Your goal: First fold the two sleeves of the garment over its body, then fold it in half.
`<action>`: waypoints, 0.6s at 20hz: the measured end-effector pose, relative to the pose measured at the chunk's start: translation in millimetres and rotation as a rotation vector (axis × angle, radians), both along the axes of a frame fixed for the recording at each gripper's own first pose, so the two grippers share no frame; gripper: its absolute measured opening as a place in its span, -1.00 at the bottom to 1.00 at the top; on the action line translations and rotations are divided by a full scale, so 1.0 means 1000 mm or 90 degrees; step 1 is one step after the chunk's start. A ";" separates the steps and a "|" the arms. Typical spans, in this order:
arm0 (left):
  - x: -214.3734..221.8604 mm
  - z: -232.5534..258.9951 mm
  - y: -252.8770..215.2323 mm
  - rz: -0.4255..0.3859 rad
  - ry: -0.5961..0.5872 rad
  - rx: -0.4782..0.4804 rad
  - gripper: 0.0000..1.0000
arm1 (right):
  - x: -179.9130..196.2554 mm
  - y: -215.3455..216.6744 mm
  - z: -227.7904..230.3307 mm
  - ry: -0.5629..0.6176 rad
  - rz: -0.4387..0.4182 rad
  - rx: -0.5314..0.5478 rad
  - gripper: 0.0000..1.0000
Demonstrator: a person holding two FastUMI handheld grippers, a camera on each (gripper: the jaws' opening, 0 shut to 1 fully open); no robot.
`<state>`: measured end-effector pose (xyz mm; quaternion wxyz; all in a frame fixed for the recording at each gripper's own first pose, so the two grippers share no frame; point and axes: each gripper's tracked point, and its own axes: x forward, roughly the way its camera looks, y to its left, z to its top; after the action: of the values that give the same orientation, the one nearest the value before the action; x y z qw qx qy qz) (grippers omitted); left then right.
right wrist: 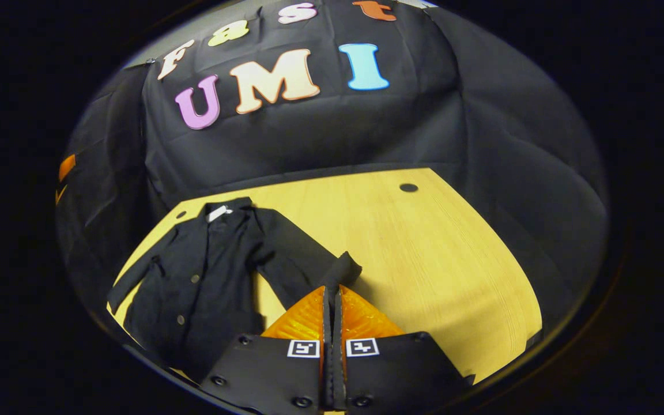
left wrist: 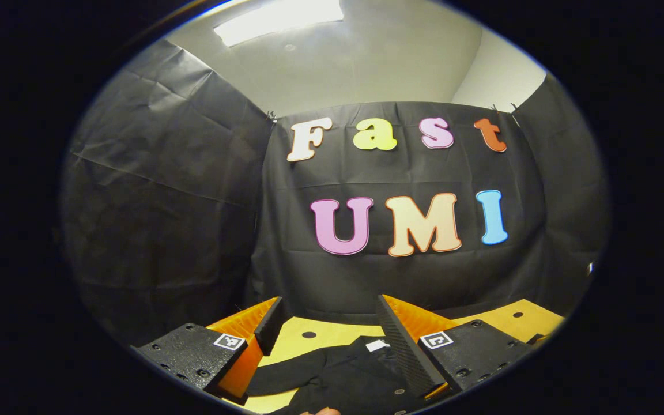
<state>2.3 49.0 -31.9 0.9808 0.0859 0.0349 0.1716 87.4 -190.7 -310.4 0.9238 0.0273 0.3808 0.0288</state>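
A black button-up garment point(right wrist: 193, 288) lies flat on the yellow table point(right wrist: 424, 248), collar with a white tag point(right wrist: 217, 213) toward the back wall. Its right-hand sleeve point(right wrist: 291, 253) runs out to a cuff point(right wrist: 343, 270) that is raised at my right gripper point(right wrist: 332, 288), whose fingers are shut on it. The other sleeve point(right wrist: 130, 279) lies along the garment's left side. In the left gripper view my left gripper point(left wrist: 330, 308) hangs open above the collar end of the garment point(left wrist: 343, 374), near the white tag point(left wrist: 377, 345), with nothing between its fingers.
The table has round holes point(right wrist: 408, 187) point(left wrist: 309, 334) in its top. Black cloth walls close the booth behind and on both sides. Bare tabletop stretches to the right of the garment in the right gripper view.
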 end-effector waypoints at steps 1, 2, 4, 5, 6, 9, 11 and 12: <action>-0.001 0.000 0.009 0.007 0.000 0.000 0.90 | 0.008 0.011 0.007 -0.011 0.007 0.002 -0.95; -0.004 0.001 0.020 0.015 0.000 0.001 0.90 | 0.014 0.022 0.012 -0.017 0.016 0.003 -0.95; -0.008 0.001 0.041 0.033 -0.001 0.002 0.90 | 0.027 0.045 0.022 -0.030 0.030 0.007 -0.95; -0.011 0.000 0.053 0.043 0.001 0.003 0.90 | 0.034 0.057 0.027 -0.037 0.038 0.011 -0.95; -0.014 0.000 0.064 0.053 0.002 0.004 0.89 | 0.040 0.071 0.032 -0.043 0.046 0.015 -0.95; -0.023 -0.001 0.096 0.080 0.008 0.005 0.89 | 0.060 0.111 0.044 -0.063 0.074 0.021 -0.95; -0.029 -0.004 0.119 0.100 0.013 0.007 0.89 | 0.070 0.140 0.049 -0.072 0.099 0.020 -0.99; -0.033 -0.005 0.130 0.109 0.016 0.007 0.89 | 0.074 0.154 0.050 -0.075 0.110 0.019 -0.95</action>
<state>-30.7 179.2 -37.3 0.9617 0.0901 0.0532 0.2536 161.7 -36.8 -260.7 0.9382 0.0064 0.3262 0.1156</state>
